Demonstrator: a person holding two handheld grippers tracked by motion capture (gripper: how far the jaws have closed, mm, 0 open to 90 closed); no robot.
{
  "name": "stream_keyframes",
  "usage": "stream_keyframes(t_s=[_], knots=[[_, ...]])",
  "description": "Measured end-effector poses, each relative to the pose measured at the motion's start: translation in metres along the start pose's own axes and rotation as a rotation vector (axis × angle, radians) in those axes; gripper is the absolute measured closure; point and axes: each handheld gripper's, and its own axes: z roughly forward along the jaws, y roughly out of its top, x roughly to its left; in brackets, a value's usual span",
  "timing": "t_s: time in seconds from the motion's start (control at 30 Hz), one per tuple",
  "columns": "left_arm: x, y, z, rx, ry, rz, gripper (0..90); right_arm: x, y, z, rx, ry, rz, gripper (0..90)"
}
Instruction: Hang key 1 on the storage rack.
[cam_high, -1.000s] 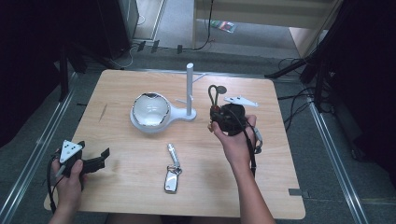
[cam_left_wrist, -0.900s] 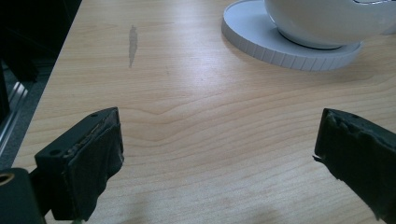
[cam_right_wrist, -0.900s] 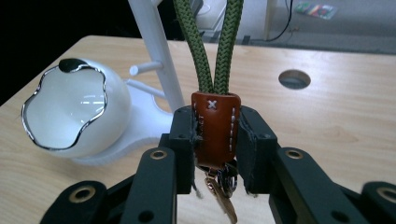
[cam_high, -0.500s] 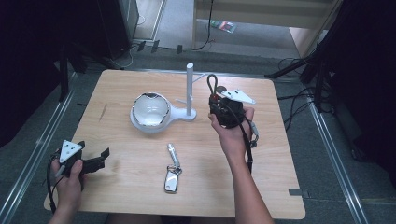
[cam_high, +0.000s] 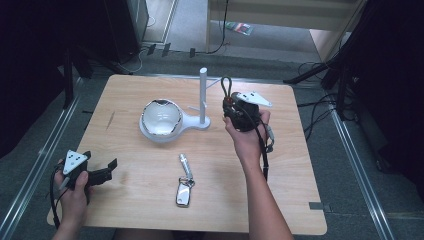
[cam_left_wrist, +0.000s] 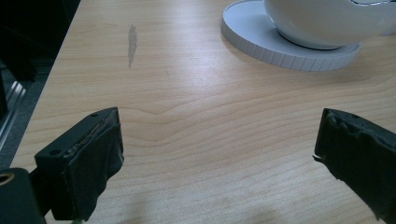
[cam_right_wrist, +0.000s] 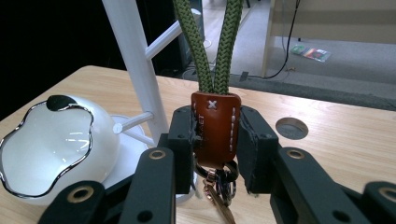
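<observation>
**Keychain Strap Held Beside the Stand**

The brown leather tab (cam_right_wrist: 215, 127) of a keychain is being pinched between the jaws of the right tongs (cam_right_wrist: 215, 135), with its green cord loop (cam_right_wrist: 215, 42) being held upright above the tab and metal key rings (cam_right_wrist: 219, 183) being left hanging below. The right tongs (cam_high: 239, 111) are being held just beside the white stand post (cam_high: 203, 95), above the bench (cam_high: 280, 165). A white bowl (cam_high: 160, 117) is being carried on the stand's round base. The left tongs (cam_left_wrist: 215, 163) are being kept spread wide, with nothing between them, near the front left bench corner. A car key (cam_high: 184, 186) is lying on the bench, well apart from both tongs.
</observation>
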Motion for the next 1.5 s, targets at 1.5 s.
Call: stream_keyframes(t_s=[1.5], knots=[[-0.001, 0.0, 0.0, -0.003, -0.01, 0.008, 1.7, -0.018, 0.011, 0.042, 0.123, 0.233, 0.147, 69.8]])
